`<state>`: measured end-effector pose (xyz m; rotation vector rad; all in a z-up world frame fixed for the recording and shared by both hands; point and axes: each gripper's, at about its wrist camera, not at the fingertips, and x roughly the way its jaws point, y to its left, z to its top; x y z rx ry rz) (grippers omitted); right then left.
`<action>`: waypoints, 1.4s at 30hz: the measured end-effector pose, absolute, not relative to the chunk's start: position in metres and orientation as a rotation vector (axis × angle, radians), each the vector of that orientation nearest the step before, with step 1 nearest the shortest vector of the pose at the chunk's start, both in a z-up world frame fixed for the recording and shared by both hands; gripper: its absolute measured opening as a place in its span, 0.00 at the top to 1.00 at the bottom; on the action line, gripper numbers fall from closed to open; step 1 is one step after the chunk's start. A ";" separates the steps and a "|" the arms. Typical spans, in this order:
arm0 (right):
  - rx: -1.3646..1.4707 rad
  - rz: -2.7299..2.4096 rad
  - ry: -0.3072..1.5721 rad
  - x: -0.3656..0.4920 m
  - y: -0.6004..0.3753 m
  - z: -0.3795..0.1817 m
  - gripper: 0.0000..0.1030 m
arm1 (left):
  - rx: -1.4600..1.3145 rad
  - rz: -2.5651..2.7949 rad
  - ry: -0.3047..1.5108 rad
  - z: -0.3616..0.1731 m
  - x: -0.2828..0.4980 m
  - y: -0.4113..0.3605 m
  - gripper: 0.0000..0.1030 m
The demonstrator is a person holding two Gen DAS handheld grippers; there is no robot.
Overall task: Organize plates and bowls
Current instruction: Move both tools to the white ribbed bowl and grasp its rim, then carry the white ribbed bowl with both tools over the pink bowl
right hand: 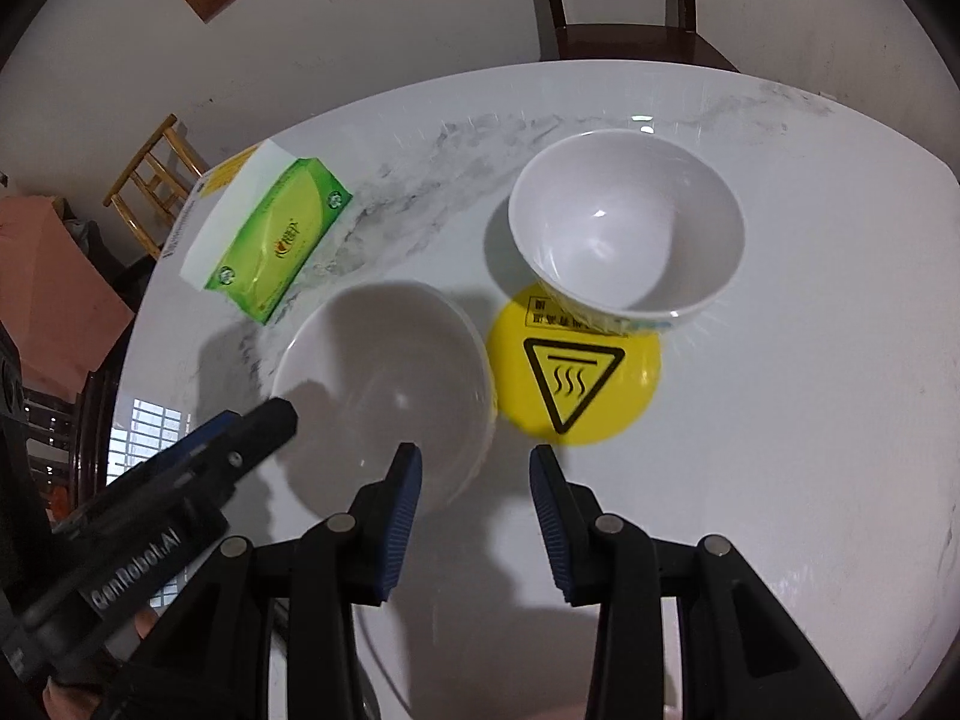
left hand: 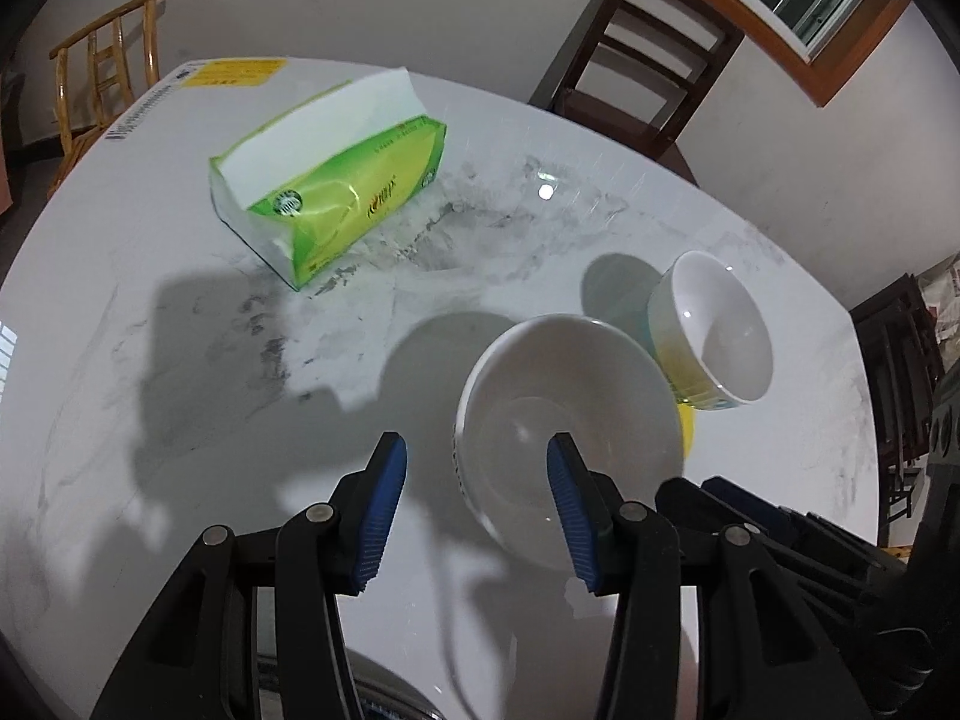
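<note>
A plain white bowl [left hand: 564, 420] [right hand: 384, 372] stands upright on the white marble table [left hand: 180, 360] [right hand: 810, 420]. My left gripper [left hand: 477, 441] is open at the bowl's left rim, its right pad [left hand: 570, 516] over the bowl's inside; its black body [right hand: 240, 438] also shows in the right wrist view. My right gripper [right hand: 474, 450] is open at the same bowl's near right rim, with its left pad [right hand: 399, 516] over the bowl. A second white bowl [left hand: 714, 330] [right hand: 627, 222], green and yellow outside, sits behind on a yellow round warning sticker [right hand: 576, 384] [left hand: 687, 426].
A green tissue pack [left hand: 336, 180] [right hand: 270, 240] lies at the far left of the table. A dark wooden chair [left hand: 636, 60] [right hand: 624, 0] stands behind the table, a light wooden chair [left hand: 108, 60] [right hand: 156, 180] to the left. Something shiny and metallic [left hand: 384, 690] shows below the left gripper.
</note>
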<state>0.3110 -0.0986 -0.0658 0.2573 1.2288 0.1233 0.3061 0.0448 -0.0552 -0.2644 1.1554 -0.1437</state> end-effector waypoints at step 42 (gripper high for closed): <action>0.241 0.154 1.240 0.286 -0.081 -0.069 0.84 | -0.223 -0.143 1.185 -0.060 0.266 0.042 0.87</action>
